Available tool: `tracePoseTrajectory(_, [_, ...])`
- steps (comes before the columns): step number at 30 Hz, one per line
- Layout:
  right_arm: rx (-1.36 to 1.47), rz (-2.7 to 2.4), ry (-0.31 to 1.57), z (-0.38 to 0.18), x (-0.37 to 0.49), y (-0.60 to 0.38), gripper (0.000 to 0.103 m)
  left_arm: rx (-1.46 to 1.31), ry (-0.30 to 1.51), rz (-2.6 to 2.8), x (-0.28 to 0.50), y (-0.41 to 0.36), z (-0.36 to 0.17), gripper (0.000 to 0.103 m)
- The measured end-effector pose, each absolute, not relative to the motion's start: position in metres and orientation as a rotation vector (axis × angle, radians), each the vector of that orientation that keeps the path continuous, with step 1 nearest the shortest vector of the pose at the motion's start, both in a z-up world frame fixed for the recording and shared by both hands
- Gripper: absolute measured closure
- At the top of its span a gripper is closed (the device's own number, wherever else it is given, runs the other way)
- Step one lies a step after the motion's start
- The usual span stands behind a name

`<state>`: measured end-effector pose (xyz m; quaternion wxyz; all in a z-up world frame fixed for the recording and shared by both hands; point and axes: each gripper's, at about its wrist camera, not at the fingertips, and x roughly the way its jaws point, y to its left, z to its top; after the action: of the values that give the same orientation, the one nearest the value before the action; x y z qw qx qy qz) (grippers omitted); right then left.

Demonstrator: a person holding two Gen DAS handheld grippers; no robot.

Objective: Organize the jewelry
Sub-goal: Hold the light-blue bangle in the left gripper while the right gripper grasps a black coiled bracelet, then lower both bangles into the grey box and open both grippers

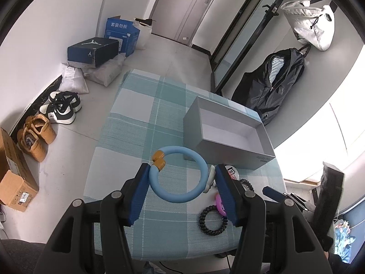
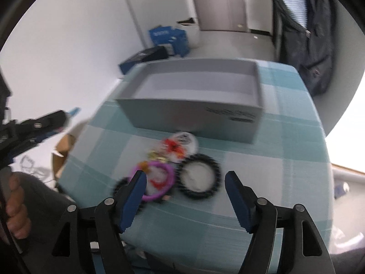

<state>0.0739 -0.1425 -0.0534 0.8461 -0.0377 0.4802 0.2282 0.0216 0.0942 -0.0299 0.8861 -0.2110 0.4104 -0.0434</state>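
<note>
My left gripper (image 1: 181,173) is shut on a light blue bangle with gold end caps (image 1: 173,196), holding it above the checked tablecloth (image 1: 136,118). An open grey box (image 1: 228,134) stands just beyond it, empty inside. A black beaded bracelet (image 1: 212,220) and a purple ring (image 1: 220,205) lie under the right finger. In the blurred right wrist view, my right gripper (image 2: 186,179) is open above a pile: a purple bangle (image 2: 170,178), a black spiky bracelet (image 2: 215,182), a white disc with red trim (image 2: 190,140). The grey box (image 2: 194,116) stands behind the pile.
Shoes (image 1: 61,107), shoe boxes (image 1: 92,51) and cardboard cartons (image 1: 13,173) lie on the floor left of the table. A dark jacket (image 1: 271,86) and white bag (image 1: 312,26) hang on the right. The left gripper (image 2: 38,125) shows at the left edge of the right wrist view.
</note>
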Motion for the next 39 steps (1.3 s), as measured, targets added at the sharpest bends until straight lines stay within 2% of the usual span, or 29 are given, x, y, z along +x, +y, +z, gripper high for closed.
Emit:
tracePoseTrajectory(13, [-0.071,0.43,1.027,-0.062,0.091,-0.131,0.033,-0.433,0.866,-0.099,0.028,0.086,-0.03,0.05])
tracePoseTrajectory(15, [-0.107,0.404,1.029,-0.066,0.092,-0.126,0.036,-0.43,0.868,-0.101,0.029,0.086,-0.03,0.05])
tracePoseTrajectory(16, [-0.123,0.396,1.035,-0.068,0.092,-0.124,0.042,-0.428,0.869,-0.102,0.029,0.086,-0.03,0.05])
tracePoseTrajectory(18, [-0.136,0.388,1.026,-0.067,0.09,-0.122,0.045,-0.429,0.871,-0.101,0.029,0.086,-0.031,0.05])
tracePoseTrajectory(20, [-0.133,0.401,1.029,-0.067,0.09,-0.122,0.054,-0.432,0.872,-0.1,0.03,0.086,-0.031,0.05])
tracePoseTrajectory(23, [-0.124,0.4,1.034,-0.066,0.088,-0.126,0.057,-0.439,0.873,-0.097,0.03,0.087,-0.031,0.05])
tracePoseTrajectory(39, [0.081,0.491,0.955,-0.033,0.083,-0.162,0.059,-0.421,0.877,-0.115,0.033,0.075,-0.026,0.05])
